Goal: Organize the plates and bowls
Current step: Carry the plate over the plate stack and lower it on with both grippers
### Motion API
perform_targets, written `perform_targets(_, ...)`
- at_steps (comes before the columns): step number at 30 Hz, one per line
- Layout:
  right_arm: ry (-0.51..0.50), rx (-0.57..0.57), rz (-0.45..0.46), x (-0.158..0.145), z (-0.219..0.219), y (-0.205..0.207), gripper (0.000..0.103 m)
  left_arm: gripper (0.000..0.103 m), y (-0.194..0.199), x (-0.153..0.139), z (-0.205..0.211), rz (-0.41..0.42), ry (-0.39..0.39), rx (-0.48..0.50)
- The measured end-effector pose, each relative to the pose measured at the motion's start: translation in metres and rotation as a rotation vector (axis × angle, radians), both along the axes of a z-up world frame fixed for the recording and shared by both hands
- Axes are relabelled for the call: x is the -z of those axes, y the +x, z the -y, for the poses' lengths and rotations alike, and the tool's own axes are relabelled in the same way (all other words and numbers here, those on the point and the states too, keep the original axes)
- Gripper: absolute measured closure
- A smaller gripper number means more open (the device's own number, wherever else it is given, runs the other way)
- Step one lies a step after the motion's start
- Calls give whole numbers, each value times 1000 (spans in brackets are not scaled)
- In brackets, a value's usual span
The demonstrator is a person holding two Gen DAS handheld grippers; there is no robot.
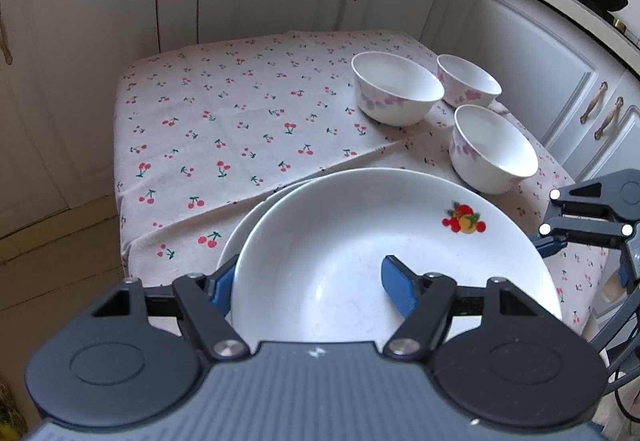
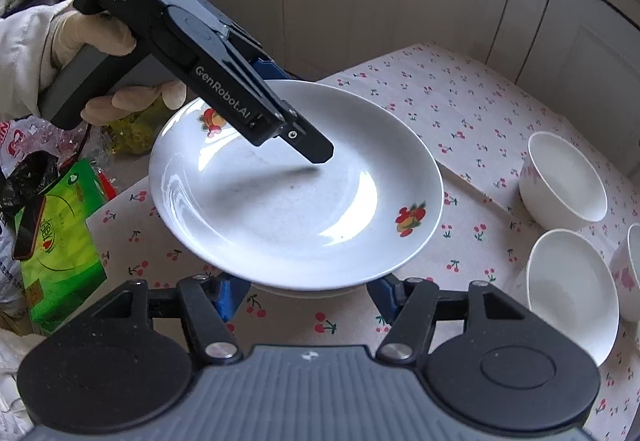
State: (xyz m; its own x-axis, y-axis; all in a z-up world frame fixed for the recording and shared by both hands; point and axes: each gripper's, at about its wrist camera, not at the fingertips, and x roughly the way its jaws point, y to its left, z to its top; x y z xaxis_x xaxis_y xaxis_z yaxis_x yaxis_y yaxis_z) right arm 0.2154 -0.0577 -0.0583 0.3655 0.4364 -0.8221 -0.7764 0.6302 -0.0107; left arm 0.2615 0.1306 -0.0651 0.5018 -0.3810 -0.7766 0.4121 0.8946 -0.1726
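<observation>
Left wrist view: top plate is straddled at its rim by the left gripper, jaws spread, grip cannot be told. It sits stacked on 1 lower plate. Right gripper is spread beneath the near rim. Risk: slip if lifted unevenly. 3 bowls are seen empty.

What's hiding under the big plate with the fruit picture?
Another white plate lies under the fruit plate; only its edge peeks out. The rest is covered, so any picture on it stays hidden.
</observation>
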Motion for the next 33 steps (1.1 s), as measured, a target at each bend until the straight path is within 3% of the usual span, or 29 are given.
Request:
perform_targets(11,-22,18,-31,5,2,-3,34,30,4,11,6,-20,8,30)
perform_targets(33,15,28,-54,5,4,-2,30,24,4,3,5,-54,47,60)
